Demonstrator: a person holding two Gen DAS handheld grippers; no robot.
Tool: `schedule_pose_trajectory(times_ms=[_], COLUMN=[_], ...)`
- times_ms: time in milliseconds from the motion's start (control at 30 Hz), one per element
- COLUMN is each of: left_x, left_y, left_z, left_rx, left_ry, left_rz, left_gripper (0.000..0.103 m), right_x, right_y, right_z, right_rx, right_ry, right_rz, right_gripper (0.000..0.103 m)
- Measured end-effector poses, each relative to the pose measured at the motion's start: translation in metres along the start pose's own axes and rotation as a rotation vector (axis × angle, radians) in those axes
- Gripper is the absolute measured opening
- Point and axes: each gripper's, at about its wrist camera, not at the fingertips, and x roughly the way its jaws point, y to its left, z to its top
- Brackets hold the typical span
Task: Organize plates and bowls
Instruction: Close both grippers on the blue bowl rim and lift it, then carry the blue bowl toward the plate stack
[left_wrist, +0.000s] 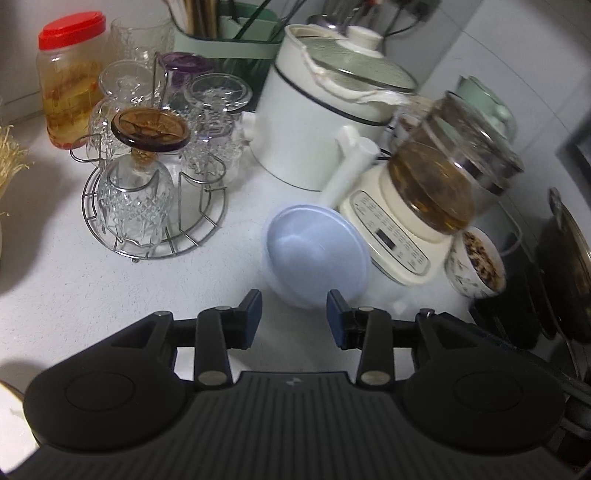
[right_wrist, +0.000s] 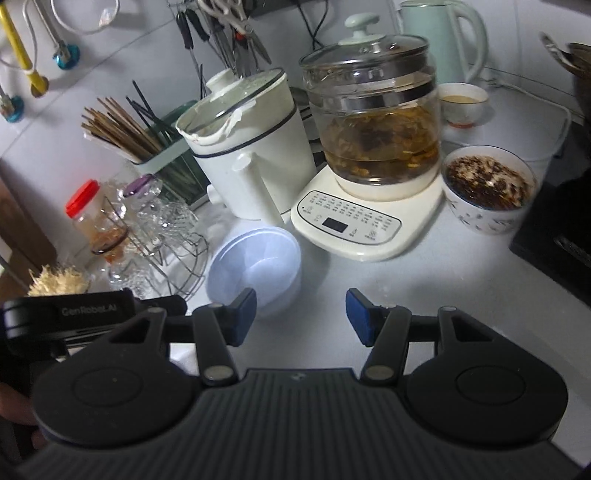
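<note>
A pale blue plastic bowl (left_wrist: 314, 254) sits on the white counter in front of the white pot; it also shows in the right wrist view (right_wrist: 255, 266). My left gripper (left_wrist: 294, 317) is open and empty, just short of the bowl's near rim. My right gripper (right_wrist: 301, 314) is open and empty, with its left finger beside the bowl's near right edge. A patterned white bowl (right_wrist: 487, 188) full of dark food stands right of the kettle base; it also shows in the left wrist view (left_wrist: 476, 264). A small white cup (right_wrist: 463, 103) stands behind it.
A white electric pot (right_wrist: 243, 147) and a glass tea kettle (right_wrist: 373, 125) on a cream base stand behind the blue bowl. A wire rack with glasses (left_wrist: 147, 192) and a red-lidded jar (left_wrist: 70, 77) are at left. A black stove (right_wrist: 557, 236) is at right.
</note>
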Motion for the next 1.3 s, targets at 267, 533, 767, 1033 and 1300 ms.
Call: schedule_pose_trajectory(times_ms=[267, 533, 767, 1033, 1300], left_x=[0.038, 0.073, 0.091, 0.084, 0.052], left_y=[0.000, 0.014, 0.019, 0.011, 0.003], left_z=[0.018, 0.036, 0.037, 0.035, 0.034], left_rx=[-0.052, -0.077, -0.064, -0.034, -0.008], left_ry=[0.013, 0.037, 0.074, 0.069, 0.042], left_rz=[0.020, 0.088, 0.073, 0.063, 0.049], left_gripper=[0.044, 0.032, 0.012, 0.010, 0.010], right_x=[0.052, 0.105, 0.124, 0.120, 0.092], right_y=[-0.005, -0.007, -0.008, -0.005, 0.000], right_z=[0.023, 0.031, 0.029, 0.029, 0.030], right_rx=[-0.020, -0.007, 0.000, -0.007, -0.016], right_ry=[0.072, 0.153, 0.188, 0.184, 0.139], right_rz=[0.045, 0.062, 0.079, 0.077, 0.085], right_gripper=[0.052, 0.034, 0.020, 0.015, 0.015])
